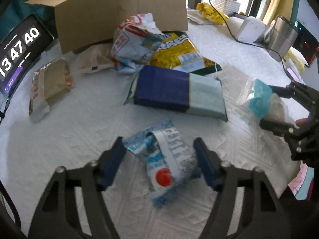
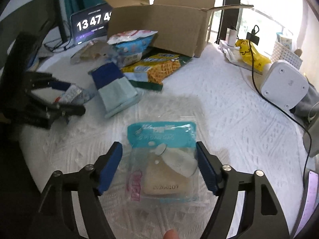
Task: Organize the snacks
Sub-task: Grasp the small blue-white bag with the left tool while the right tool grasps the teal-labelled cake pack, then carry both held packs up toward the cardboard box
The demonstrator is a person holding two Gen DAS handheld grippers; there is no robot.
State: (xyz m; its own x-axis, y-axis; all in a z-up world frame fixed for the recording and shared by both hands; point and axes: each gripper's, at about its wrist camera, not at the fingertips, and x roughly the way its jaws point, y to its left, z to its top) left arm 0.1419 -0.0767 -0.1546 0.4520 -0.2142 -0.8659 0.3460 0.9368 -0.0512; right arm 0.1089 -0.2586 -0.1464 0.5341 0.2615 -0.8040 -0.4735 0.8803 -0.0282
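Note:
My left gripper point(image 1: 159, 155) is open around a small blue-and-white snack packet point(image 1: 169, 169) with a red dot, lying on the white cloth. My right gripper point(image 2: 159, 159) is open around a clear packet with a teal top point(image 2: 165, 165) holding a pale cake; the right gripper also shows in the left wrist view point(image 1: 279, 107). Neither jaw visibly presses its packet. Behind lie a navy-and-pale-green pack point(image 1: 175, 91), a yellow waffle bag point(image 1: 179, 53), a red-and-blue crumpled bag point(image 1: 135, 41), a brown packet point(image 1: 51, 83), and an open cardboard box point(image 2: 159, 23).
A tablet showing a clock point(image 1: 18, 51) stands at the left. A white device point(image 2: 283, 83) with a black cable, a yellow bag point(image 2: 251, 53), a white basket point(image 2: 285, 49) and a steel cup point(image 1: 281, 37) sit at the right. The cloth-covered table's edge point(image 1: 287, 183) is near right.

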